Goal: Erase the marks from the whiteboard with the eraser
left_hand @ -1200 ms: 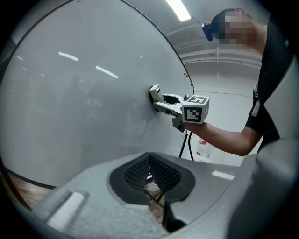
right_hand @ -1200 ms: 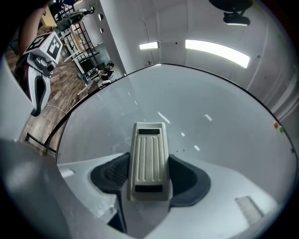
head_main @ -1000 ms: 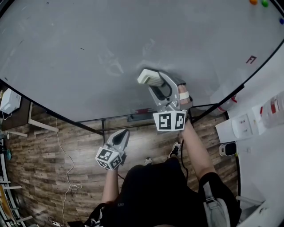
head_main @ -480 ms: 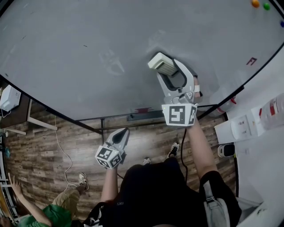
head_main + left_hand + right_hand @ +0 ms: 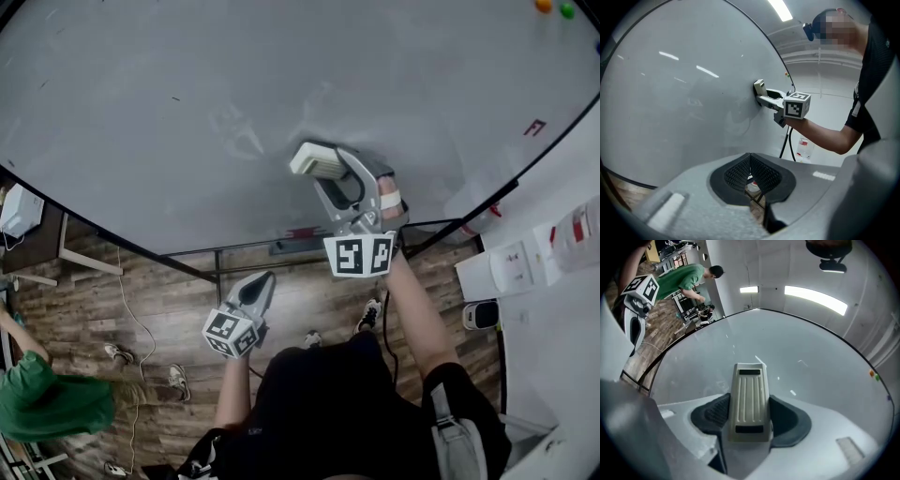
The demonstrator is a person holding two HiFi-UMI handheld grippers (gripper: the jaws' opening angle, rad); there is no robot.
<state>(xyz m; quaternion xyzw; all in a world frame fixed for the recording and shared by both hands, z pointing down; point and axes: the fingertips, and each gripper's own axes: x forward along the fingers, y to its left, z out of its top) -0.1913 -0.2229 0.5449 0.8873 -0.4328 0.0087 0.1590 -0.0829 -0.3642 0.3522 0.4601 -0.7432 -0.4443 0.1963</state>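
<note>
A large whiteboard (image 5: 187, 84) fills the upper head view, with a faint smeared mark (image 5: 236, 131) near its middle. My right gripper (image 5: 319, 169) is shut on a beige ribbed eraser (image 5: 317, 161) and presses it flat to the board, right of that smear. In the right gripper view the eraser (image 5: 749, 401) sits between the dark pads (image 5: 712, 414). From the left gripper view the eraser (image 5: 759, 87) shows against the board (image 5: 670, 108). My left gripper (image 5: 255, 289) hangs low below the board's edge, shut, with nothing in it.
A marker tray (image 5: 305, 246) runs under the board's lower edge. Coloured magnets (image 5: 553, 7) sit at the board's top right and a small red mark (image 5: 532, 127) near its right edge. A person in green (image 5: 47, 403) crouches on the wooden floor at the left.
The eraser went up and right across the board, then came back down and left to where it was a second ago. The left gripper stayed put. The person in green moved left.
</note>
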